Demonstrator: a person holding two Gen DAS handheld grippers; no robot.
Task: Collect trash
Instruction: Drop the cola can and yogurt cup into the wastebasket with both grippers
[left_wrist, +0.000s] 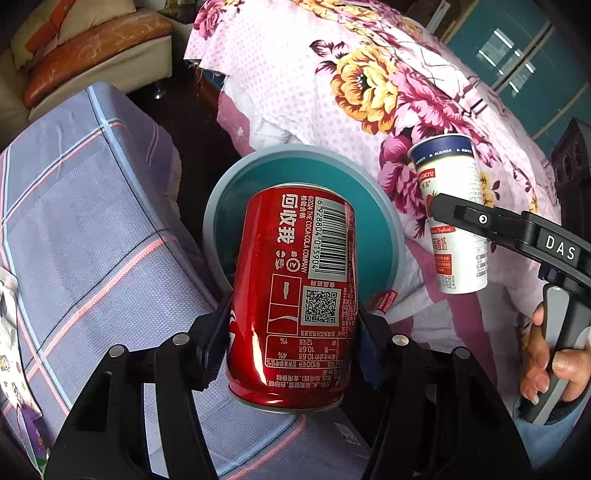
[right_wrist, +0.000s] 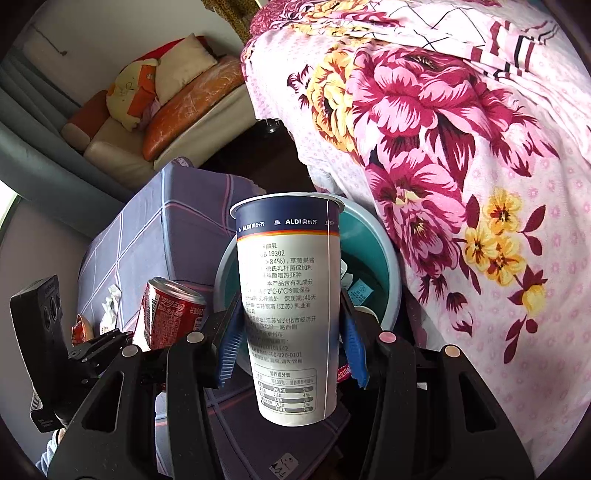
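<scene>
Living-room clutter: floral pink quilt (left_wrist: 369, 85) heaped on the right, a block covered in lilac plaid cloth (left_wrist: 92, 221) on the left, sofa with orange cushions (left_wrist: 92, 48) at the far left. Between quilt and plaid block sits a round teal bin (left_wrist: 388, 236), grey rim, open top; in the right wrist view some paper scraps and small packaging are visible inside it. Left gripper (left_wrist: 291, 332) is clamped mid-width on a red Coca-Cola can (left_wrist: 295, 291), pads pressing both sides of the lower body, can upright in the view with barcode and QR code facing the camera. Can hangs in front of the bin opening, overlapping its near rim; whether it is actually over the opening or just short of it, I cannot tell. Right gripper (right_wrist: 291, 343) holds a white ALDI yogurt cup (right_wrist: 291, 306), blue pads pinching the sides around mid-height, dark blue rim band up, printed label text toward the camera. Cup lines up with the bin in the right wrist view, near side of the rim. From the left wrist view the same cup (left_wrist: 452, 214) sits right of the bin, against the quilt, with a person's hand (left_wrist: 546, 365) wrapped on the right gripper's handle. From the right wrist view the can (right_wrist: 166, 314) is low left, tilted, beside the plaid block.
</scene>
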